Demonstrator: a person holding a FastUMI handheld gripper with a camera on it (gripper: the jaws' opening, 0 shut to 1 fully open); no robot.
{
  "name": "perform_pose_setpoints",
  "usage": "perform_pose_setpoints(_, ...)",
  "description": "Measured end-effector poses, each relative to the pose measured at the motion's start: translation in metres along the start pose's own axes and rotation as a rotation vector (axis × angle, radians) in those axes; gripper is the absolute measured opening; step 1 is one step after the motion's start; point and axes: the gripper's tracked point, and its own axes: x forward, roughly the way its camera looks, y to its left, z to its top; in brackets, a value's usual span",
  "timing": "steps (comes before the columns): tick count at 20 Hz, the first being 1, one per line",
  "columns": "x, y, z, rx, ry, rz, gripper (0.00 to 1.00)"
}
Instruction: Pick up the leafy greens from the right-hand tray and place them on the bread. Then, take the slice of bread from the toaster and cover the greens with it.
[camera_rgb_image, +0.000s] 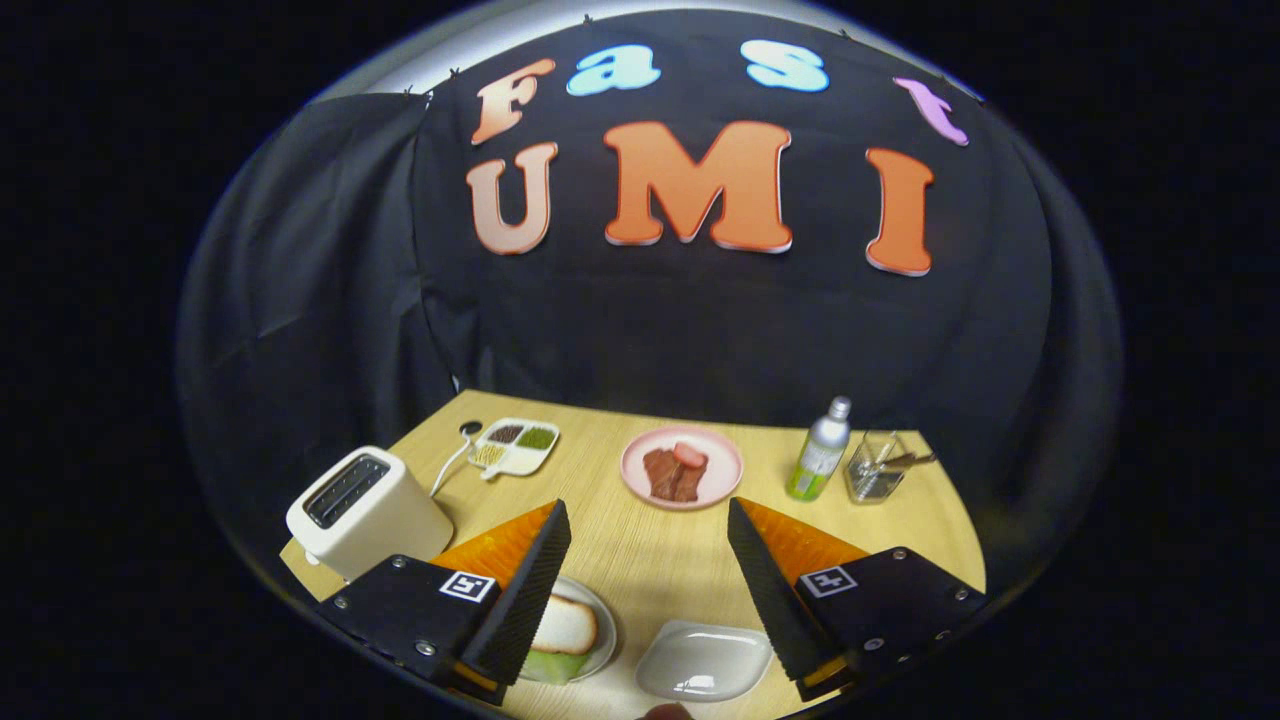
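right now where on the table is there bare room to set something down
The widest bare wood lies between the open jaws of the gripper, short of the pink plate. Another patch sits between that plate and the divided dish. It is crowded by the bottle and glass container, and near the bread plate and white tray.

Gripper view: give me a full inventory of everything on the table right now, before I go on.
table: one, light wood, under everything.
toaster: one, cream, on the table's left side, beyond the left finger.
sectioned dish: one, white, with dark and green fillings, behind the toaster.
pink plate: one, holding reddish meat, far centre.
bottle: one, silver with a green label, right of the pink plate.
clear container: one, glass-like, right of the bottle.
bread: one slice, on greens on a plate beside the left finger.
white tray: one, between the fingers.
hand-held gripper: one, fingers wide apart, holding nothing.
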Motion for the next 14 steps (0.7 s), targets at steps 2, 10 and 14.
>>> perform_pose_setpoints(2, -0.015, -0.017, 0.044, 0.003, -0.106, -0.049, 0.95)
perform_pose_setpoints(10, -0.071, -0.047, 0.151, -0.014, -0.367, -0.119, 0.95)
perform_pose_setpoints(14, -0.080, -0.047, 0.166, -0.022, -0.416, -0.131, 0.95)
